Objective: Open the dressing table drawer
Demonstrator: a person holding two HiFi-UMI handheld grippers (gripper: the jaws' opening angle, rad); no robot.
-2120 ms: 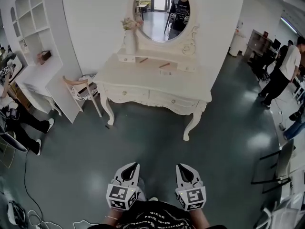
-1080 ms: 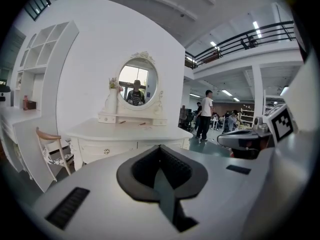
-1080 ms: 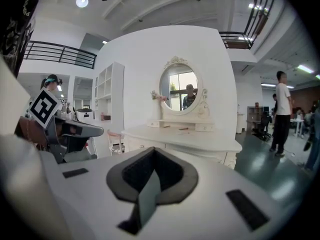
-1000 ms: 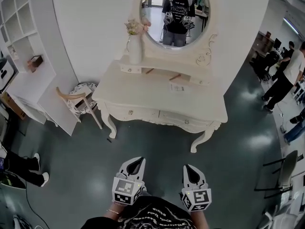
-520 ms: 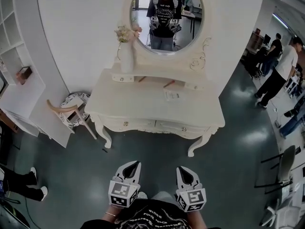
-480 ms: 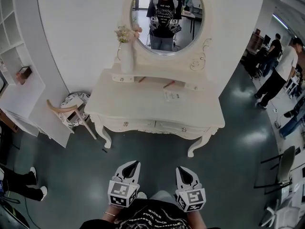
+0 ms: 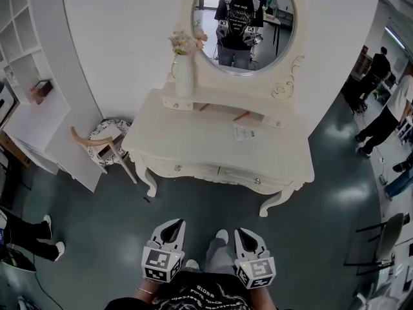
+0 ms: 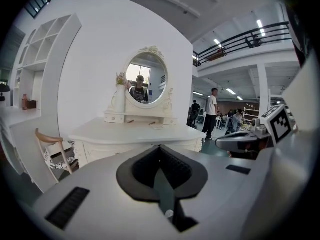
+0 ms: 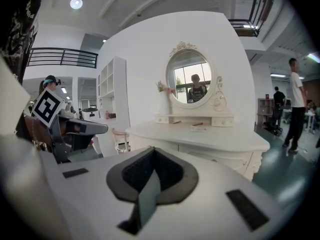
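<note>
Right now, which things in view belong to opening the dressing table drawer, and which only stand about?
For the job: dressing table, left drawer, right drawer, left gripper, right gripper, both with jaws shut.
Standing about: vase of flowers, mirror, paper on the tabletop, chair.

We're in a big open hall, not a home: a staged bedroom corner, white counter (image 7: 213, 141) and oval mirror (image 7: 245, 28) against a curved wall panel (image 7: 122, 44), glossy grey floor (image 7: 84, 218), mezzanine railing (image 8: 250, 35) overhead, people (image 7: 382, 115) standing about.
</note>
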